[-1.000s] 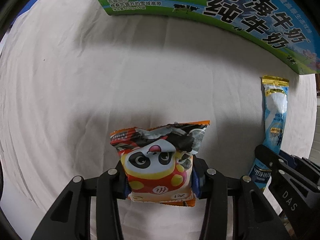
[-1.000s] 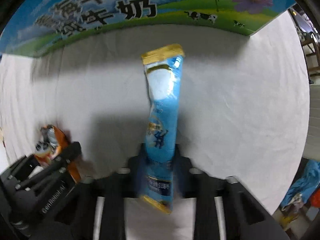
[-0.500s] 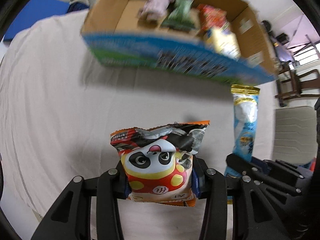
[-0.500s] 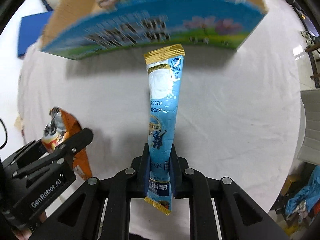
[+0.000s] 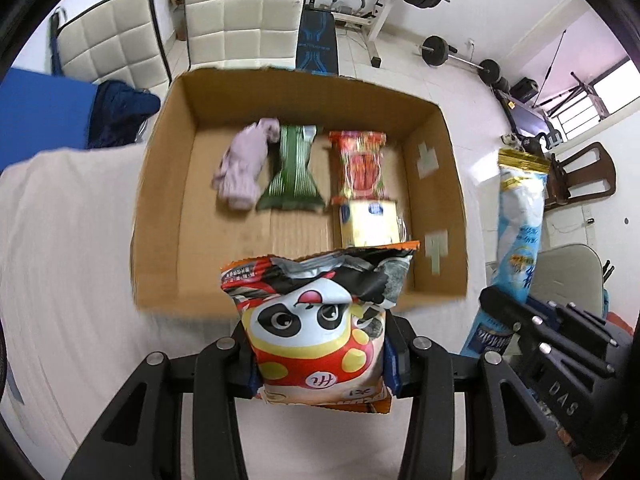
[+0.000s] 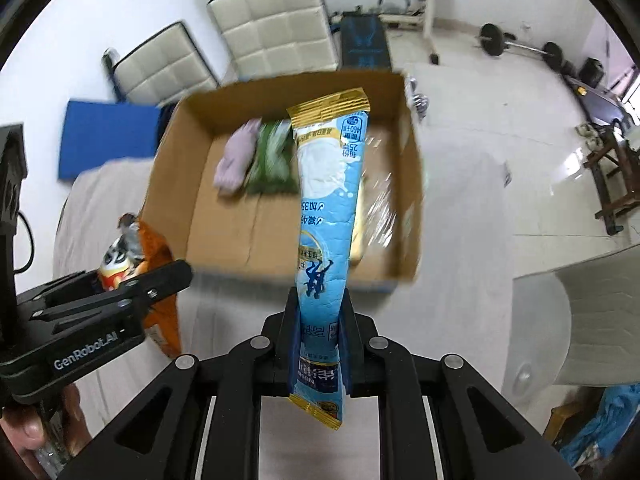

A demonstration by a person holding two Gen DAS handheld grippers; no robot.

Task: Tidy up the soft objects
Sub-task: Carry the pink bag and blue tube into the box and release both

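Note:
My left gripper [image 5: 318, 354] is shut on a panda snack bag [image 5: 318, 316] and holds it up in front of the open cardboard box [image 5: 160, 208]. My right gripper [image 6: 319, 344] is shut on a long blue sachet [image 6: 326, 216] and holds it upright above the box's near edge [image 6: 172, 184]. The sachet also shows in the left wrist view [image 5: 518, 232], and the panda bag in the right wrist view [image 6: 120, 256]. Inside the box lie a lilac soft item [image 5: 244, 164], a green packet [image 5: 292, 172], a red packet [image 5: 360, 164] and a yellow packet [image 5: 368, 224].
The box stands on a table with a white cloth [image 5: 60, 240]. Behind it are white padded chairs [image 5: 244, 8], a blue mat [image 5: 40, 112] and gym weights [image 5: 436, 48]. A wooden chair [image 5: 580, 176] stands at the right.
Both grippers have risen with their packets and now look down into the box from above. Earlier only the box's printed side wall was in view.

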